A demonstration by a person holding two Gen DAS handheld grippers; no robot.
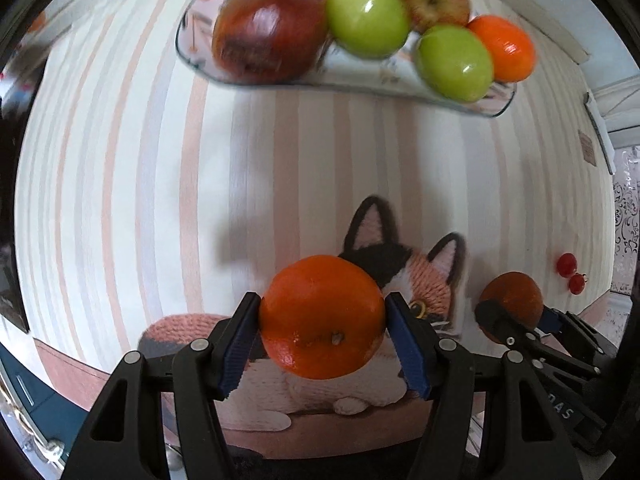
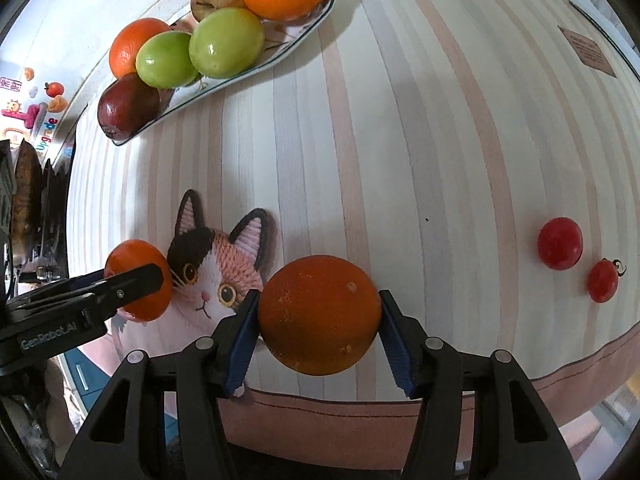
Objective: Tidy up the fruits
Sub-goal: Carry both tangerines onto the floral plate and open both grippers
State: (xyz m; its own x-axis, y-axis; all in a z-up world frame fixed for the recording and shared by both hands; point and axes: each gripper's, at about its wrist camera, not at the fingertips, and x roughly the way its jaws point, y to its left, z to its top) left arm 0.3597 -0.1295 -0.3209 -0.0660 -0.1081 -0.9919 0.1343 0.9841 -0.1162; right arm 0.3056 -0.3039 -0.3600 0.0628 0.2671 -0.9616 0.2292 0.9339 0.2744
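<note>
My left gripper (image 1: 322, 334) is shut on a bright orange (image 1: 322, 316) and holds it above the striped tablecloth; it also shows at the left of the right wrist view (image 2: 138, 280). My right gripper (image 2: 318, 332) is shut on a darker orange (image 2: 319, 314); it also shows at the right of the left wrist view (image 1: 510, 300). A glass platter (image 1: 400, 84) at the far side of the table holds two green apples (image 1: 366, 20), red apples (image 1: 268, 34) and oranges (image 1: 504, 48). In the right wrist view the platter (image 2: 224, 84) is at the upper left.
A cat picture (image 2: 216, 276) is printed on the cloth under the grippers. Two small red tomatoes (image 2: 560, 243) lie on the cloth to the right. A brown card (image 2: 588, 51) lies at the far right. The table's front edge (image 2: 400, 404) is just below the grippers.
</note>
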